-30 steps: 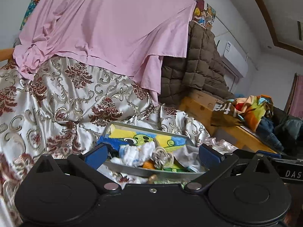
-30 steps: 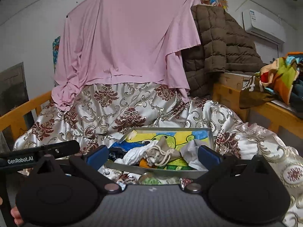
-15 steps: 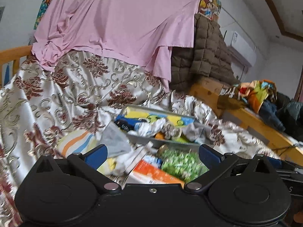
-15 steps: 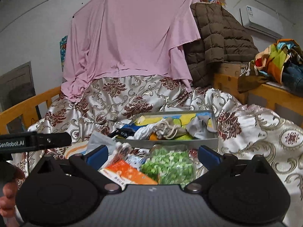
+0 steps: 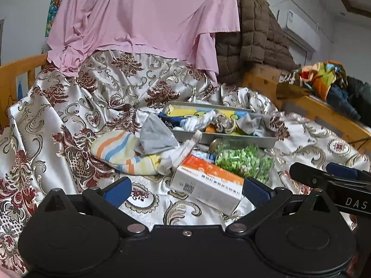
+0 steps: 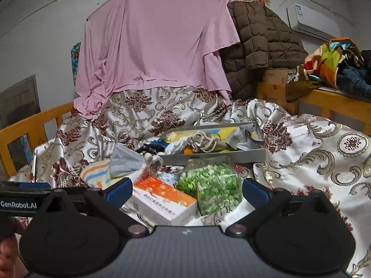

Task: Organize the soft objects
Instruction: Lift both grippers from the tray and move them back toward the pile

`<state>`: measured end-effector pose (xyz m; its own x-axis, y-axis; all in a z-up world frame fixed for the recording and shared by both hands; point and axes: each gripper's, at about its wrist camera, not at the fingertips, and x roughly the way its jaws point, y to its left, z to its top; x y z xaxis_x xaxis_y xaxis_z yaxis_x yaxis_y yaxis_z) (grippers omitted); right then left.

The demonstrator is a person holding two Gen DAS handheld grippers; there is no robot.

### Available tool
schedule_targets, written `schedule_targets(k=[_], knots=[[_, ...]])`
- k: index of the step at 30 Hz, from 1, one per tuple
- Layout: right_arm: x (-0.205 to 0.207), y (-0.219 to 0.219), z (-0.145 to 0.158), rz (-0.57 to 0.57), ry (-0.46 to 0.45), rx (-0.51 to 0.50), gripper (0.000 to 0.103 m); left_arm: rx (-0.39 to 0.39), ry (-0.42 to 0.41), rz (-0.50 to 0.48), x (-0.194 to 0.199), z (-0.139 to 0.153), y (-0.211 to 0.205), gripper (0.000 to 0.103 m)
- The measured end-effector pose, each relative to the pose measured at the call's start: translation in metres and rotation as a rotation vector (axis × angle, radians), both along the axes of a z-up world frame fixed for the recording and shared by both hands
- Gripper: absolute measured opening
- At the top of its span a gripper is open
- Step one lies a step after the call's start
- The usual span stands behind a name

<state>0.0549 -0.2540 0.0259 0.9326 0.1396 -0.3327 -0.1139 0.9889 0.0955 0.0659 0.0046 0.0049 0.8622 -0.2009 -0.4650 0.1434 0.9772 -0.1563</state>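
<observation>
Through the left wrist camera I see my left hand-held gripper [image 5: 185, 191] spread wide and empty, hovering short of the grey tray [image 5: 234, 136], presumably so I can choose a target. The striped cloth [image 5: 116, 153] and grey cloth [image 5: 155, 136] lie loose on the bed just left of that tray, apparently awaiting sorting; the orange box [image 5: 208, 183] sits in front of it. Through the right wrist camera, my right hand-held gripper [image 6: 186, 188] is equally wide, holding nothing, framing the green-filled bag [image 6: 213, 185] lying before the tray [image 6: 215, 158], which already holds bundled soft pieces.
</observation>
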Motion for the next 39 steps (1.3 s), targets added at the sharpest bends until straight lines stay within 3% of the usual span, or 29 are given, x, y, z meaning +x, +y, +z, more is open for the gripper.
schedule_targets(k=[11,22,39], knots=[[-0.002,-0.015,-0.015,-0.041,0.044,0.055,0.103,0.054,0.024,0.054,0.004,-0.011,-0.006,0.102],[0.001,0.005,-0.023,0.025,0.071,-0.002,0.103,0.072,0.052,0.091,0.007,-0.014,-0.005,0.102],[0.006,0.016,-0.029,0.107,0.114,0.015,0.103,0.055,0.16,0.202,0.02,-0.022,0.01,0.102]])
